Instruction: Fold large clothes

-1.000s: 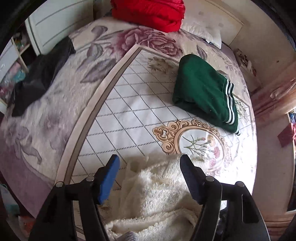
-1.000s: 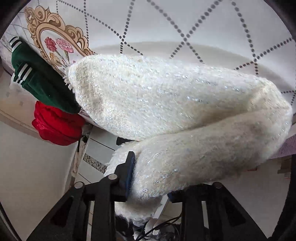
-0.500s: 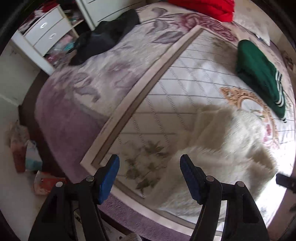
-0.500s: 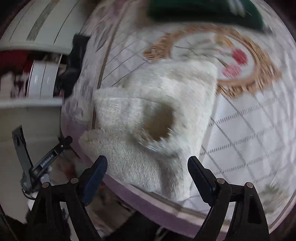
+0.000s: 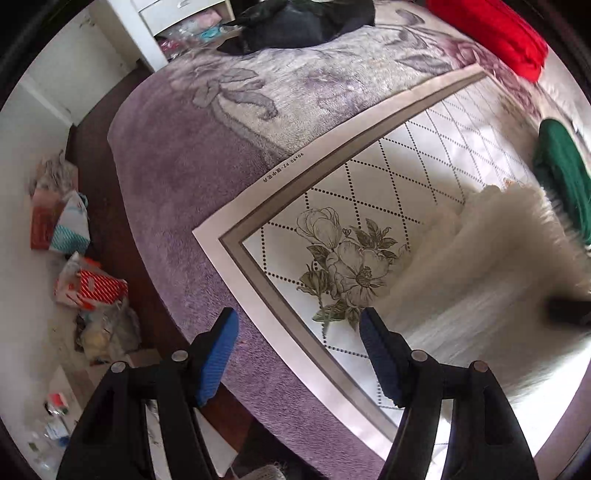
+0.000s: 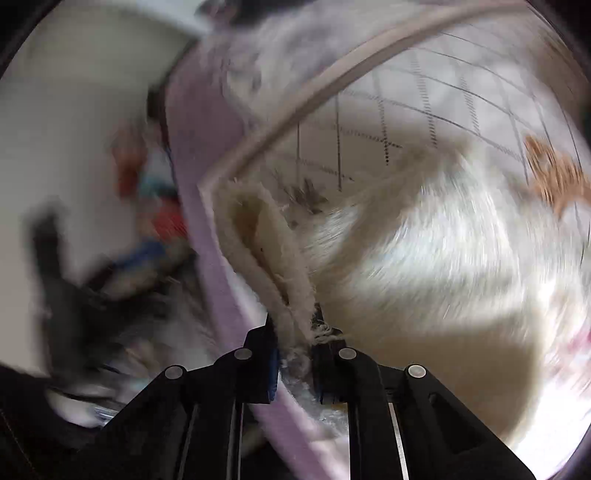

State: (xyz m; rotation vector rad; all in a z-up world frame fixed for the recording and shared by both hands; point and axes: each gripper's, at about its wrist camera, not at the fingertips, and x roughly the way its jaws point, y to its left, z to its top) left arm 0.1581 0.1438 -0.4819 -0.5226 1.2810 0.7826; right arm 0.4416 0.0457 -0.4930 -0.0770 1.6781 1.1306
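Observation:
A fluffy cream garment [image 5: 491,266] lies on the white patterned mat [image 5: 354,192] on the bed, to the right of my left gripper [image 5: 297,336]. The left gripper is open and empty, above the mat's corner and the purple blanket [image 5: 177,177]. My right gripper [image 6: 295,332] is shut on a thick edge of the cream garment [image 6: 424,251], which stretches away over the mat; this view is blurred by motion. A dark part of the right gripper shows on the garment in the left wrist view [image 5: 569,310].
A folded green garment [image 5: 565,173] lies beyond the cream one. A red garment [image 5: 491,33] and a black one [image 5: 295,22] lie at the far side of the bed. Boxes and bags [image 5: 70,258] clutter the floor at left, near a white cabinet [image 5: 147,33].
My right gripper was open above the cream garment and has shut on its edge. My left gripper has swung left toward the mat's corner and stays open.

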